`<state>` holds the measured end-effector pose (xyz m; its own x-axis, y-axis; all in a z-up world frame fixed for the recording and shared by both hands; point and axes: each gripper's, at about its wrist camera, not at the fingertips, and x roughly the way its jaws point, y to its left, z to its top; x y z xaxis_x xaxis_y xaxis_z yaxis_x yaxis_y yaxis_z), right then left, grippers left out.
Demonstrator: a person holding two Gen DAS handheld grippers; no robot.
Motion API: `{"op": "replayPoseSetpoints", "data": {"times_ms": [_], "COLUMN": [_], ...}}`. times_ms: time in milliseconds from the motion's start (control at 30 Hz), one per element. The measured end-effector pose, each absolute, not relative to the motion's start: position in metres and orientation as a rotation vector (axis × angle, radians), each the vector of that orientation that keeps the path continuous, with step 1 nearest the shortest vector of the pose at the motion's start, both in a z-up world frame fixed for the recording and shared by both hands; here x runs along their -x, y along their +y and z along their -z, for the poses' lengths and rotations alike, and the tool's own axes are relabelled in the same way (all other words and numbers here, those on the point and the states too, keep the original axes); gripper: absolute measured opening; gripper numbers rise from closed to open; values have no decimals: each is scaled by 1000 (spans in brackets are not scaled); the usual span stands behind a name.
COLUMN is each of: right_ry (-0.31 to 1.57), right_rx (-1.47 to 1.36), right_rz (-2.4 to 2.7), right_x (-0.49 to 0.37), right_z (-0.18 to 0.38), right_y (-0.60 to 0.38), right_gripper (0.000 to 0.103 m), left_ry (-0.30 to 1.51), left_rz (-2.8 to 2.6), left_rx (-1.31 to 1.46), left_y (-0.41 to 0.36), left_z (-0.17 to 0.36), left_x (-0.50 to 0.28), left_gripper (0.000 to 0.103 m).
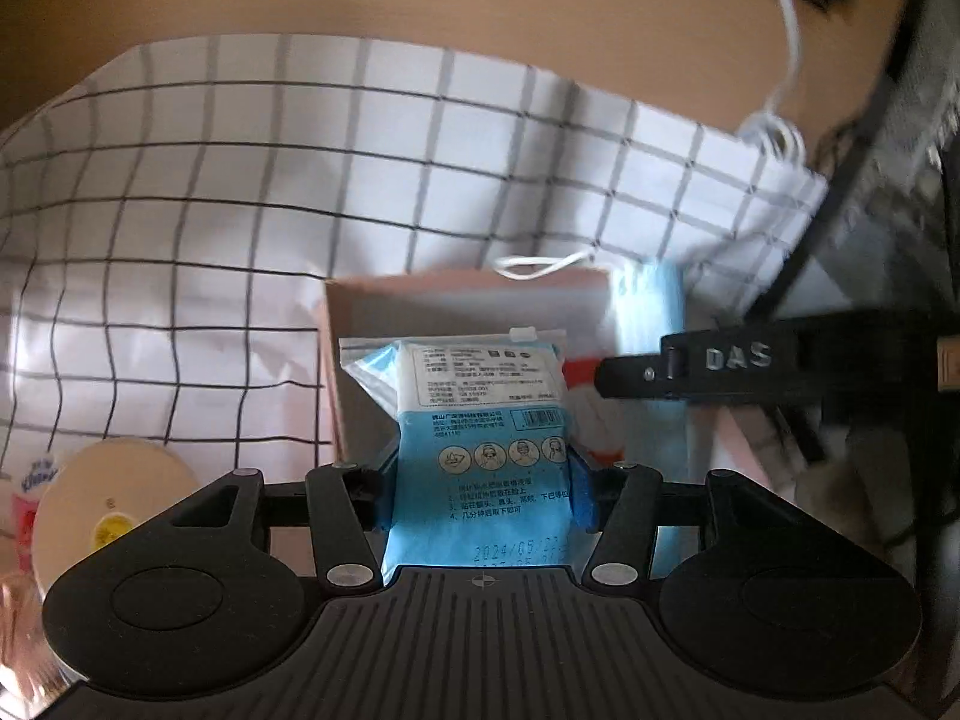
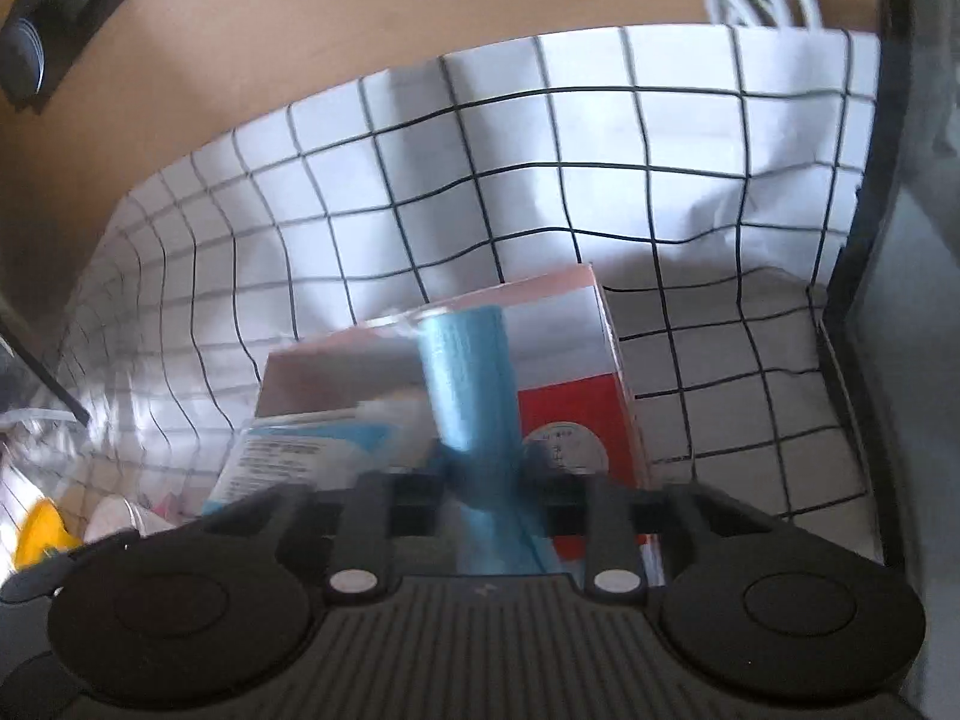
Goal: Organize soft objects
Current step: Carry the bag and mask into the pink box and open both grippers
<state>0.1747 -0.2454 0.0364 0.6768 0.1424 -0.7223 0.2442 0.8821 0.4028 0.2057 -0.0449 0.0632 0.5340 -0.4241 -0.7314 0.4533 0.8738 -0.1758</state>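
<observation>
Checked white cloth (image 1: 252, 192) covers the desk. Left gripper (image 1: 480, 492) is clamped on a blue mask packet (image 1: 480, 420); at twelve o'clock waits a pink box (image 1: 456, 300). Right gripper (image 2: 480, 480) brackets a blue roll (image 2: 468, 372), grip unclear. Neither looks stowed yet.

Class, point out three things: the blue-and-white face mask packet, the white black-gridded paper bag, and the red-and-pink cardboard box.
Blue-and-white face mask packet (image 1: 483, 420): left wrist view, printed back.
White black-gridded paper bag (image 2: 540, 138): right wrist view, inner wall.
Red-and-pink cardboard box (image 2: 570, 402): right wrist view, red front.
</observation>
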Motion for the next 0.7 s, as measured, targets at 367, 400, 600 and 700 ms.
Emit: {"op": "replayPoseSetpoints", "data": {"times_ms": [367,400,600,700], "right_ry": [736,740,747,732], "right_rx": [-529,-523,-532,-529], "right_rz": [76,78,78,90], "right_x": [-159,-159,-157,-153], "right_z": [-62,-62,-62,-64], "right_y": [-249,-247,-244,-246], "right_gripper": [56,56,56,56], "left_ry": [854,868,1094,1154], "left_rz": [585,594,622,602], "left_rx": [-154,-205,-259,-250], "left_y": [-53,-57,-83,-95], "left_z": [-60,-57,-38,-36], "left_x": [-198,-197,-218,-232], "left_gripper": [57,57,60,61]}}
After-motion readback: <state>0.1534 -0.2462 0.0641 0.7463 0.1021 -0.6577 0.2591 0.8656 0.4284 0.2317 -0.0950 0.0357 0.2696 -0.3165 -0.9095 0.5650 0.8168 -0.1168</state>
